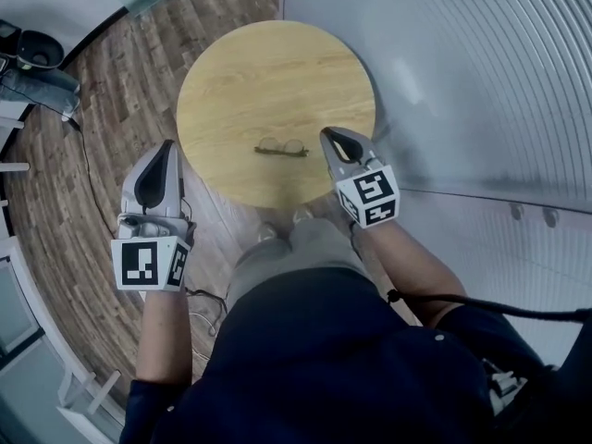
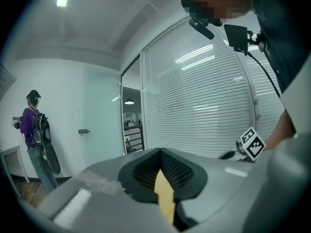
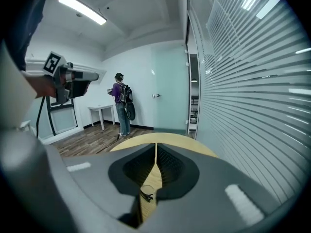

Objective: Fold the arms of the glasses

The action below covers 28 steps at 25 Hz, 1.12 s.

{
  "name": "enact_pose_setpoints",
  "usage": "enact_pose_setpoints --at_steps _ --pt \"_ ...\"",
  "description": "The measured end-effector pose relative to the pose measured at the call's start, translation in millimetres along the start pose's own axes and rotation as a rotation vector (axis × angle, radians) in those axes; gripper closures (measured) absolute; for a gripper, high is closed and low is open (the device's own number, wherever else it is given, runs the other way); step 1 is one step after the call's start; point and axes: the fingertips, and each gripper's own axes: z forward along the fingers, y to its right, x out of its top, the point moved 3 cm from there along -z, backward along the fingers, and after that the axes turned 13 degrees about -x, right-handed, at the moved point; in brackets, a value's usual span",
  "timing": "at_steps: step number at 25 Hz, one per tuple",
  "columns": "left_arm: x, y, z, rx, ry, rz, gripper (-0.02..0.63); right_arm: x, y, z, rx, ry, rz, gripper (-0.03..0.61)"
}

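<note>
A: Why do both grippers hang at the table's [image 1: 277, 72] rim?

B: Nothing's begun, I'd say. The left gripper [image 1: 168, 146] is off the left edge and the right gripper [image 1: 327, 137] is over the near-right edge. Both are clenched and empty.

A: The glasses [image 1: 281, 147]?

B: By the near edge, just left of the right gripper, untouched.

Round table [image 1: 240, 72]: one.
Glasses [image 1: 281, 147]: one pair, on the round table near its front edge.
Grippers: two. The left gripper [image 1: 169, 146] is off the round table's left front edge. The right gripper [image 1: 326, 135] is over its right front edge.
Jaw pairs pressed together: two of two.
Marker cubes: two, left cube [image 1: 148, 263] and right cube [image 1: 368, 198], both in front of the round table.
Standing person [image 3: 120, 103]: one, beyond the round table's far side.
Backpack [image 3: 127, 95]: one, on that person.
White side table [image 3: 101, 111]: one, beyond the round table's far side.
</note>
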Motion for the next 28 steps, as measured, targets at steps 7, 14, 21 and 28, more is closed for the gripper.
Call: enact_pose_setpoints --at_steps 7,14,21,28 --pt "23 20 15 -0.062 0.024 0.011 0.611 38 23 -36 -0.041 0.055 0.002 0.558" --pt "43 22 19 -0.032 0.064 0.044 0.611 47 54 -68 -0.087 0.099 0.020 0.561" --pt "55 16 13 -0.011 0.069 0.056 0.611 81 61 -77 -0.092 0.167 -0.009 0.566" --pt "61 3 10 -0.008 0.065 0.063 0.611 108 65 -73 -0.098 0.196 -0.006 0.568"
